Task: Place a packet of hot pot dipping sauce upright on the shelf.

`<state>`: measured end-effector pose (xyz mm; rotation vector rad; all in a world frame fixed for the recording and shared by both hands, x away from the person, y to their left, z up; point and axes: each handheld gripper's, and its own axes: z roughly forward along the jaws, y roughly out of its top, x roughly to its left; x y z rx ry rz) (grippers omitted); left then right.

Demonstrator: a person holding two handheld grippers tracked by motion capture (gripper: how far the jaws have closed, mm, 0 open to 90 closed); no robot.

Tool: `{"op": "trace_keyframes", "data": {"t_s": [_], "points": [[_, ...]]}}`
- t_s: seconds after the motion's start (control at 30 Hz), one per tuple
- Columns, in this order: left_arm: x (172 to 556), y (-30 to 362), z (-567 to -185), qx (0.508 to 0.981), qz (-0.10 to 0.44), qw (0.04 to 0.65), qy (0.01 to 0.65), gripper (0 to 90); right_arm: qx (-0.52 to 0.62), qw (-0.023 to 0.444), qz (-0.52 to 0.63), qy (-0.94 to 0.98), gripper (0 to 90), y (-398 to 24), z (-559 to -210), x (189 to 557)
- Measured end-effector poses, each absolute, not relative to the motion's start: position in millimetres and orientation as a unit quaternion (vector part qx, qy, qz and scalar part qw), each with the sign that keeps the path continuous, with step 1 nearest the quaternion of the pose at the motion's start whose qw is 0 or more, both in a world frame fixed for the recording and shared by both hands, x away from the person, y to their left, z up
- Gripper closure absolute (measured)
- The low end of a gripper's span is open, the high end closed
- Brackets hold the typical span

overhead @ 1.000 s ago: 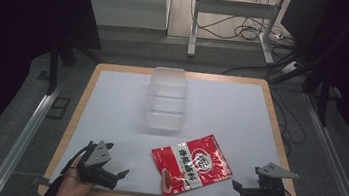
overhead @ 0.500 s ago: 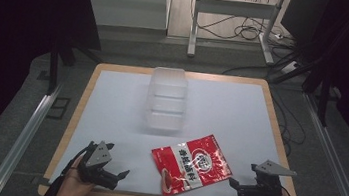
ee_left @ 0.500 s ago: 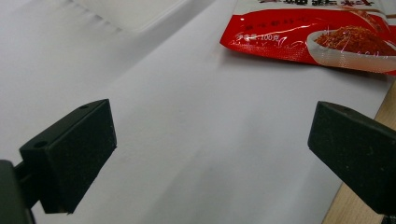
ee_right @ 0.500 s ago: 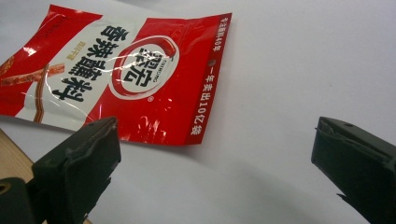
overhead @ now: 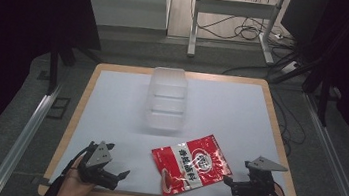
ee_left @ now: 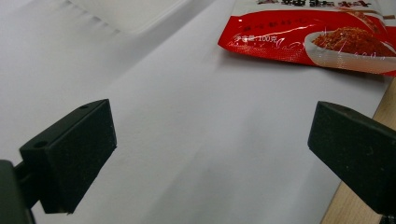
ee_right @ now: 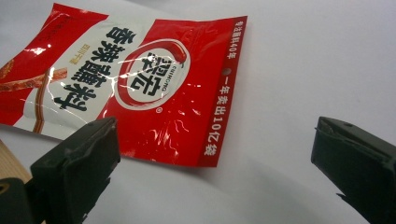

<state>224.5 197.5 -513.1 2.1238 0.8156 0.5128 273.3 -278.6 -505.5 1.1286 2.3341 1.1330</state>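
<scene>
Low at table's near edge: left gripper (overhead: 120, 176) and right gripper (overhead: 229, 183) both spread wide, empty, flanking red packet (overhead: 190, 163).

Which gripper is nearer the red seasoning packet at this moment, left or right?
Right, narrowly. The right gripper sits just off the red packet's right edge, jaws open toward it. The left gripper lies to the packet's left with more bare white table between, also open.

My left claw (overhead: 115, 175) and right claw (overhead: 232, 184) rest low on the worktop (overhead: 110, 115), both gaping. A red packet (overhead: 190, 164) lies between them. A clear tub (overhead: 166, 98) sits farther back.
</scene>
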Motion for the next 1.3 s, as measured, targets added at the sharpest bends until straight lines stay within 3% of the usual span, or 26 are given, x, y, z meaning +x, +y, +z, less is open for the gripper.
{"op": "trace_keyframes", "data": {"t_s": [0.5,1.07,1.23,1.3], "points": [[224.6,196.5,-513.6,0.838,0.201,0.392,0.321,1.1,0.382,0.121,0.383,0.832,2.4,-263.8,-517.6,292.6],[224.3,194.6,-513.9,0.841,0.201,0.389,0.317,1.1,0.384,0.056,0.385,0.837,3.4,-243.4,-526.0,302.6],[224.3,194.5,-513.9,0.841,0.201,0.389,0.317,1.1,0.388,0.008,0.413,0.824,3.7,-239.2,-526.4,305.2],[224.2,194.1,-514.1,0.841,0.202,0.388,0.317,1.1,0.383,0.008,0.411,0.827,3.9,-234.8,-526.8,305.7]]}}
